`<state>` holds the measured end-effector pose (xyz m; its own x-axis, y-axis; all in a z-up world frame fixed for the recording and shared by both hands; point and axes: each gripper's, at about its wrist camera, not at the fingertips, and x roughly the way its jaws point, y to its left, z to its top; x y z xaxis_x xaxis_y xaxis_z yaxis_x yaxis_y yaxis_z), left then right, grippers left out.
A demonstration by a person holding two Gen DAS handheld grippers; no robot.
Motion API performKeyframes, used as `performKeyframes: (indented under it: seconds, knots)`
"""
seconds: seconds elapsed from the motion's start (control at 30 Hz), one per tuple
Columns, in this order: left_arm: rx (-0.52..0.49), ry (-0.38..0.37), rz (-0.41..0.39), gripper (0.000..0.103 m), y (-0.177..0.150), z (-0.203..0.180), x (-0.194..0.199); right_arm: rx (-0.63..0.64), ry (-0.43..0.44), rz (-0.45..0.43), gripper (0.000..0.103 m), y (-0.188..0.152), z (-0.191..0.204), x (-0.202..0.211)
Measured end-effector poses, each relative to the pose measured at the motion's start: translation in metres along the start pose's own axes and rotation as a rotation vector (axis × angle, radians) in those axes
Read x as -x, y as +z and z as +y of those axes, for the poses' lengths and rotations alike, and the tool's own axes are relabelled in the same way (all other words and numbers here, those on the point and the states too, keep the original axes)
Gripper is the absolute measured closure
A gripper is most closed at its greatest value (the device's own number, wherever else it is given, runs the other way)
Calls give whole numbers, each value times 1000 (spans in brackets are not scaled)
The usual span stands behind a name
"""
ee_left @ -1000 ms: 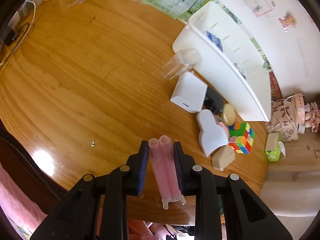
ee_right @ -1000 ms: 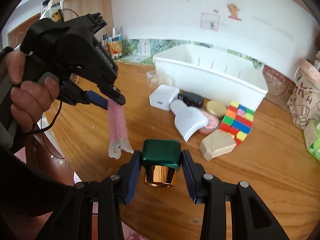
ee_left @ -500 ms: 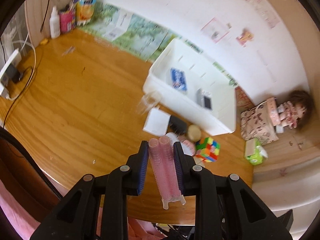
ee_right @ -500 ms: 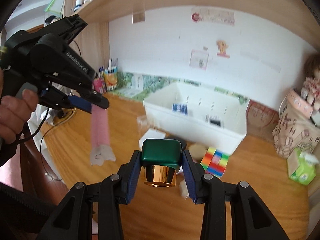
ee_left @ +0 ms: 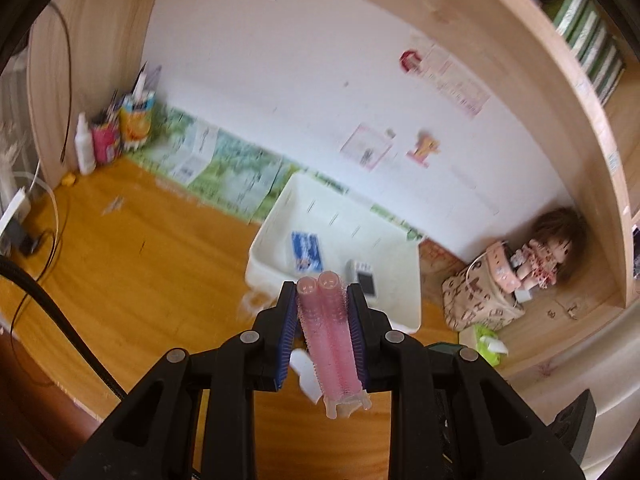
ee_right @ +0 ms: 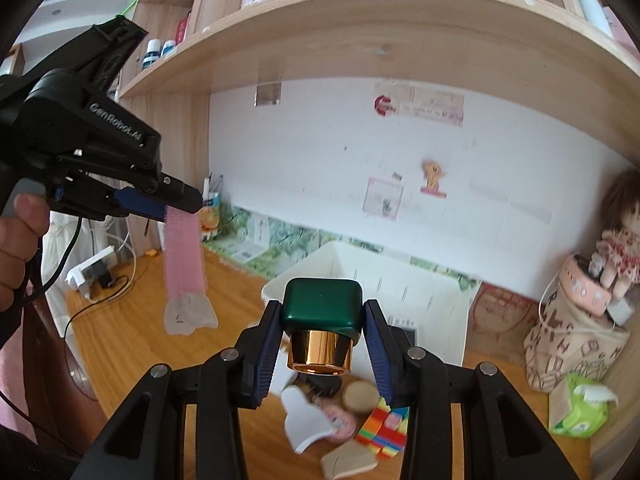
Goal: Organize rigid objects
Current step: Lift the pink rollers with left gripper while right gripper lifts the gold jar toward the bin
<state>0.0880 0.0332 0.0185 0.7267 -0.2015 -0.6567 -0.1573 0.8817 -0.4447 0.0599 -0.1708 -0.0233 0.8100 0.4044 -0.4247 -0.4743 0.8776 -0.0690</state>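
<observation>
The left gripper [ee_left: 323, 300] is clamped on a pair of pink hair rollers [ee_left: 329, 336], seen at lower centre of the left wrist view and hanging at the left of the right wrist view. The right gripper [ee_right: 322, 322] is clamped on a green-capped bottle [ee_right: 322, 312] with a gold collar, at lower centre. Behind both sits a white bin [ee_left: 280, 220] on the wooden desk [ee_left: 132, 264], holding a blue packet [ee_left: 306, 252]. A colourful puzzle cube [ee_right: 382, 428] lies at the bottom of the right wrist view.
</observation>
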Motion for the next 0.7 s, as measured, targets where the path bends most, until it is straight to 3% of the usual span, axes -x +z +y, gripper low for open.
performKeyframes:
  seconds: [0.37,0.5,0.7]
  knots:
    - [-148,-41,-190,76,10,-13,-8,-41,-14,-52,62,21,-31,-36]
    - [-202,-69,-242,76,15,-19,-20,-68,-8,-53,62,20,-43,-55]
    - [-199,-101,-271,76,25,-19,-48,-104,-3,-73,62,16,-59,-80]
